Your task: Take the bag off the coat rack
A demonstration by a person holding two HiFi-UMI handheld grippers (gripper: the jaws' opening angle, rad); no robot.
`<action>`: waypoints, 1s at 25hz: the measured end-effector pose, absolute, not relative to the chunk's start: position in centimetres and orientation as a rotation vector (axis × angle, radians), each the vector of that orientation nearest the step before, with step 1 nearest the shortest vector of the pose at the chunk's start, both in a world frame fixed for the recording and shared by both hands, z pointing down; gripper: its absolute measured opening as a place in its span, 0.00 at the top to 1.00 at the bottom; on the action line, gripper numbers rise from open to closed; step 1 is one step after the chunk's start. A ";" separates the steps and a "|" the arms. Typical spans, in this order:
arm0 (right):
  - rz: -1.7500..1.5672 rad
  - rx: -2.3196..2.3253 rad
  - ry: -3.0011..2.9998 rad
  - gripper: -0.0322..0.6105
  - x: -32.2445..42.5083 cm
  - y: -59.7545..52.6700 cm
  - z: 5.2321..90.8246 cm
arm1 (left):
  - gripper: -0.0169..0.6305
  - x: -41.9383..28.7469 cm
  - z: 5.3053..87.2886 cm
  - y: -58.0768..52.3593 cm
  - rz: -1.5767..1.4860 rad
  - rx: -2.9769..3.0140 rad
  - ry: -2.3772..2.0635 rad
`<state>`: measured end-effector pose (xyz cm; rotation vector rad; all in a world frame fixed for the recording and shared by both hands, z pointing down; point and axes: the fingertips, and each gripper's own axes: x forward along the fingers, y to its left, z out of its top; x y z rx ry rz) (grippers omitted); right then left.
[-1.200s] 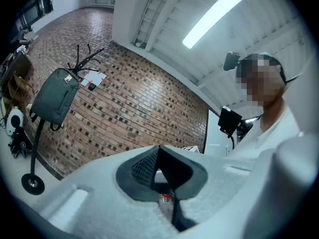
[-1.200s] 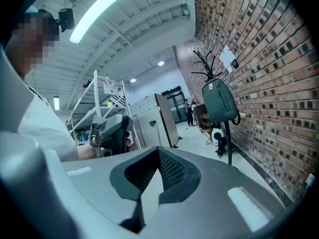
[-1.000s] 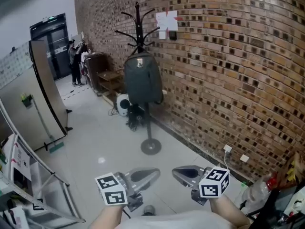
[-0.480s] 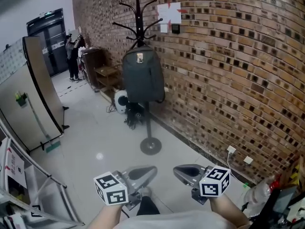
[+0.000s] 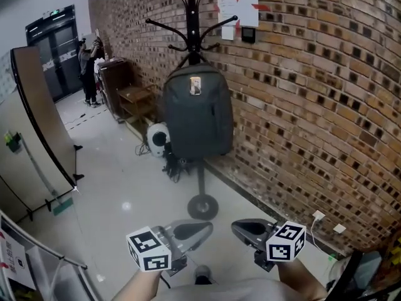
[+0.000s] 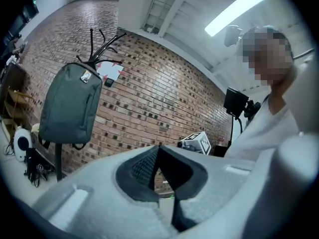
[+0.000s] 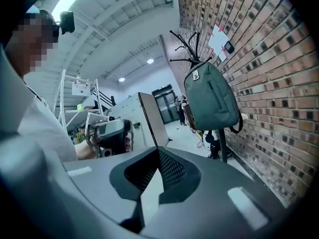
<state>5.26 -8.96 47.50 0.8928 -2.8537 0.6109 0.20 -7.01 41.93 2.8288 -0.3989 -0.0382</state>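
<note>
Head view has the bag (image 5: 197,115) larger than a second ago, hanging at twelve o'clock from the coat rack (image 5: 191,17) against the brick wall (image 5: 313,105). We have walked closer, though it is not yet within reach. Our left gripper (image 5: 199,229) at seven o'clock and right gripper (image 5: 241,227) at five o'clock ride low, both with jaws pressed together on nothing. We judge the approach unfinished, and the jaws must part before we can lift the bag off its hook.
</note>
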 end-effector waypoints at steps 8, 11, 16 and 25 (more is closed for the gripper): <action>0.498 0.993 -2.891 0.95 1.6 -23.6 43.0 | 0.97 -6.0 38.0 -22.2 -0.015 2.929 -0.396; 0.480 1.044 -2.887 0.95 1.7 -26.2 42.5 | 0.97 -7.9 37.2 -25.6 -0.072 2.914 -0.435; 0.402 1.091 -2.876 0.95 1.4 -28.7 41.8 | 0.94 -9.3 36.6 -28.5 -0.135 2.917 -0.394; 0.255 1.082 -2.870 0.89 2.6 -33.1 38.5 | 0.71 -9.7 34.7 -33.8 -0.141 2.949 -0.444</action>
